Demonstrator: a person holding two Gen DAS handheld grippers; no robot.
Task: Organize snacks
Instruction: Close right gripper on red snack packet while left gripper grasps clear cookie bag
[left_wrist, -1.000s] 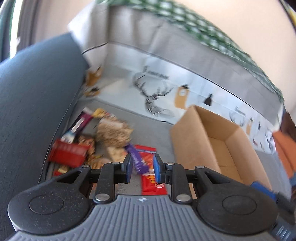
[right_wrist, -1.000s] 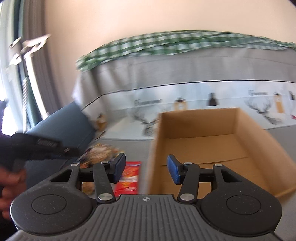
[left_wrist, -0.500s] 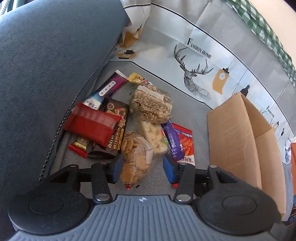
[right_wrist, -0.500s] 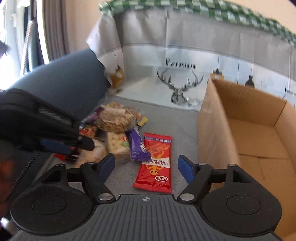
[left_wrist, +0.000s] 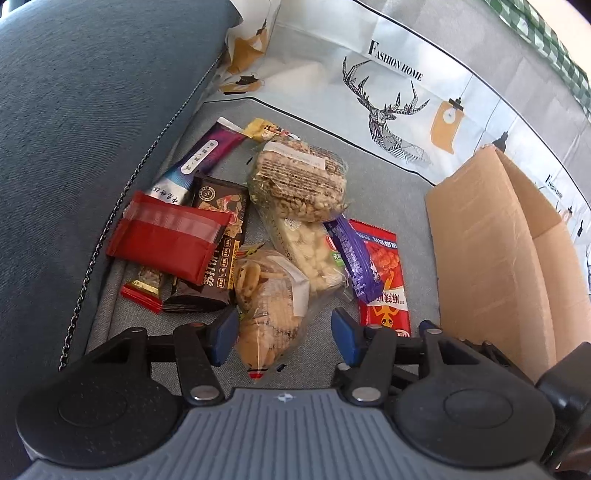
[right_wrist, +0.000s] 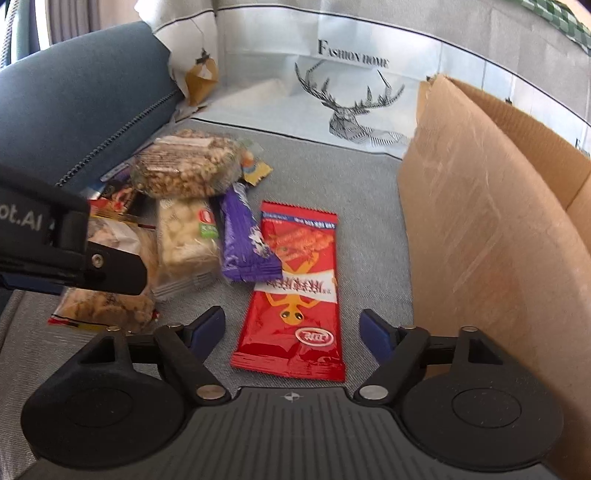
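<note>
Several snack packs lie in a heap on the grey sofa seat. My left gripper (left_wrist: 283, 334) is open, its fingers either side of a clear bag of cookies (left_wrist: 271, 306). My right gripper (right_wrist: 291, 330) is open, straddling the near end of a flat red snack packet (right_wrist: 295, 295), also seen in the left wrist view (left_wrist: 384, 280). A purple bar (right_wrist: 243, 240) overlaps the red packet. Behind lie a clear nut bar pack (left_wrist: 310, 243), a round puffed-grain cake (left_wrist: 299, 182), a red pouch (left_wrist: 166, 236) and a dark brown packet (left_wrist: 218, 243). An open cardboard box (right_wrist: 491, 206) stands to the right.
A blue sofa cushion (left_wrist: 74, 110) rises on the left, with a zipper seam along its edge. A white cloth with a deer print (left_wrist: 388, 107) covers the sofa back. The left gripper's body (right_wrist: 55, 251) crosses the left side of the right wrist view.
Both grippers have swung down from the sofa back toward the snack heap and opened wider. The left now straddles the cookie bag, the right the red packet.
</note>
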